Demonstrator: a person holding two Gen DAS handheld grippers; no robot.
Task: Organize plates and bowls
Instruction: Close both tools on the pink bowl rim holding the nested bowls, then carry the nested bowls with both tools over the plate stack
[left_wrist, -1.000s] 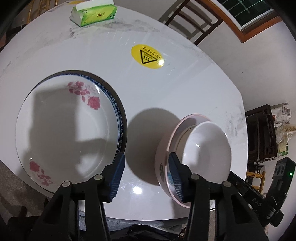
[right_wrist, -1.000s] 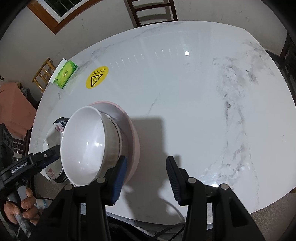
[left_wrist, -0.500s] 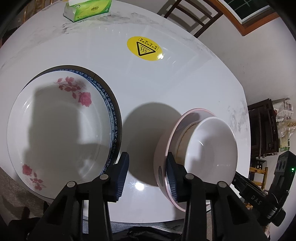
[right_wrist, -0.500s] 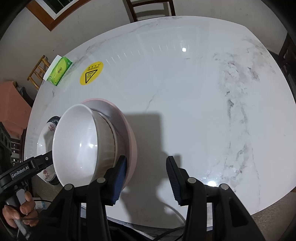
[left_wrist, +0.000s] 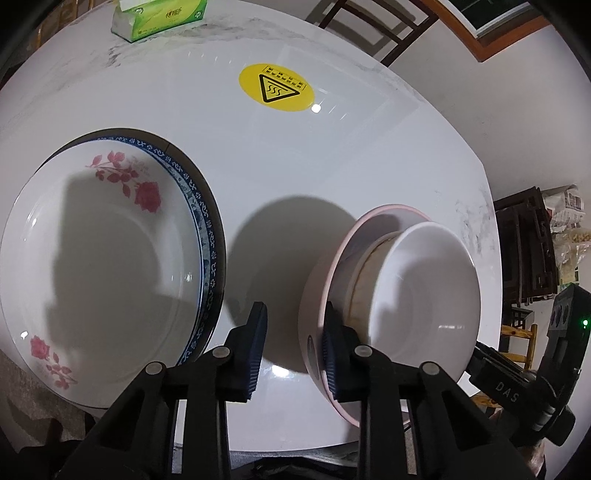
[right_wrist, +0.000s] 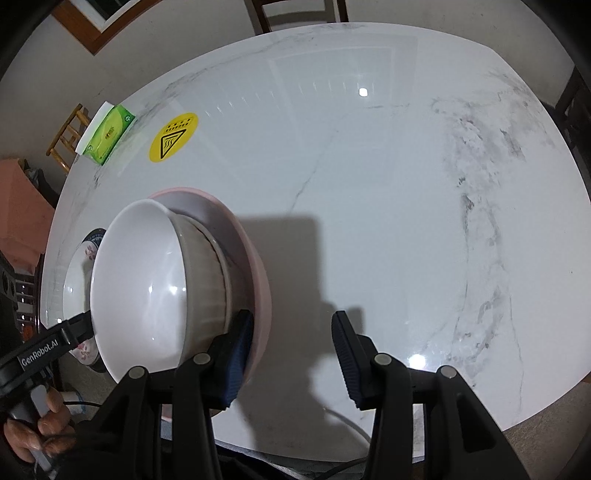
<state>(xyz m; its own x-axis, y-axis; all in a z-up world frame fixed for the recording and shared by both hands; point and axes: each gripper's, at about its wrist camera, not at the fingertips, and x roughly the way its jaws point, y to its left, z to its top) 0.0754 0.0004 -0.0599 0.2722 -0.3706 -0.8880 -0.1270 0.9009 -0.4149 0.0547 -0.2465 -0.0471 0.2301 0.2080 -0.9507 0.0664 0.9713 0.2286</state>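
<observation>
Now left tool (left_wrist: 291, 349) narrower, astride pink bowl (left_wrist: 314, 295) rim, closer.

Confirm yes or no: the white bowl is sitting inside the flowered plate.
No: the white bowl is nested in the pink bowl, apart from the flowered plate further left on the table.

Bowls (left_wrist: 424, 291) nested — plates (left_wrist: 99, 254) stacked left.
</observation>
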